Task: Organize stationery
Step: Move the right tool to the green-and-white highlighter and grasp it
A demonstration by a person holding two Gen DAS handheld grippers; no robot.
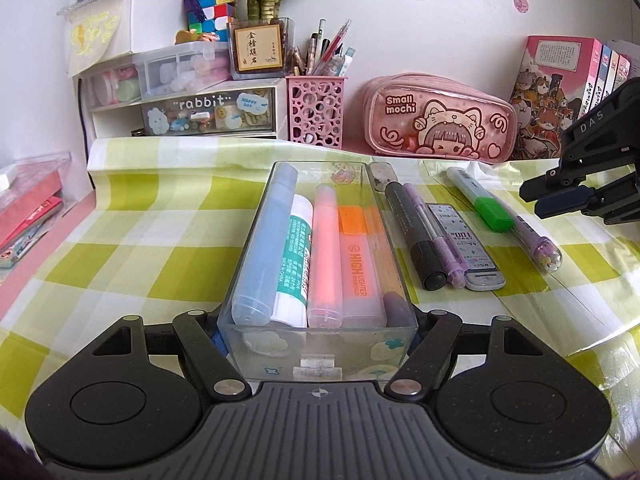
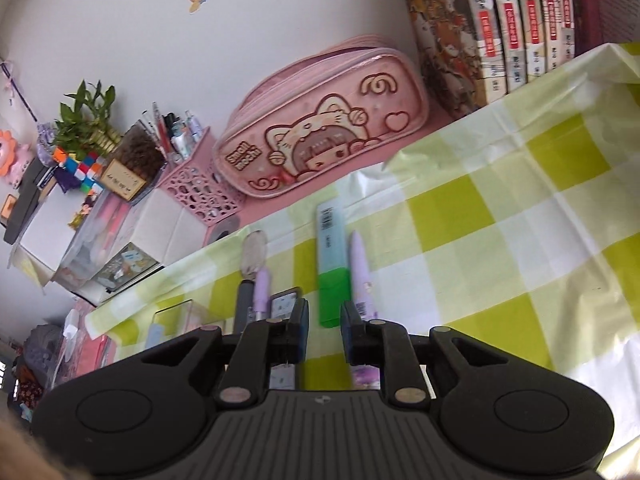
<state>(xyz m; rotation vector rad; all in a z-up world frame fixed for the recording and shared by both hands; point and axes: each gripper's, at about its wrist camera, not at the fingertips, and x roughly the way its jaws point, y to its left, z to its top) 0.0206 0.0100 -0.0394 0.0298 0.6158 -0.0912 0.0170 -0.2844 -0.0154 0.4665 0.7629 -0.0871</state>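
My left gripper (image 1: 318,322) is shut on a clear plastic tray (image 1: 340,342), its fingers pressed against the tray's near corners. Side by side in the tray lie a blue tube (image 1: 266,240), a glue stick (image 1: 294,264), a pink highlighter (image 1: 326,252) and an orange highlighter (image 1: 358,264). To its right on the checked cloth lie a black marker (image 1: 416,232), a purple pen (image 1: 434,232), a lead case (image 1: 466,248), a green-capped highlighter (image 1: 480,200) and a second purple pen (image 1: 528,232). My right gripper (image 2: 324,312) hovers over the green-capped highlighter (image 2: 332,264), slightly open and holding nothing.
A pink pencil case (image 1: 436,120), a pink pen holder (image 1: 316,112) full of pens, a drawer unit (image 1: 180,112) and a row of books (image 1: 560,92) line the back wall. A grey eraser (image 1: 380,174) lies behind the black marker. A box (image 1: 28,200) sits at left.
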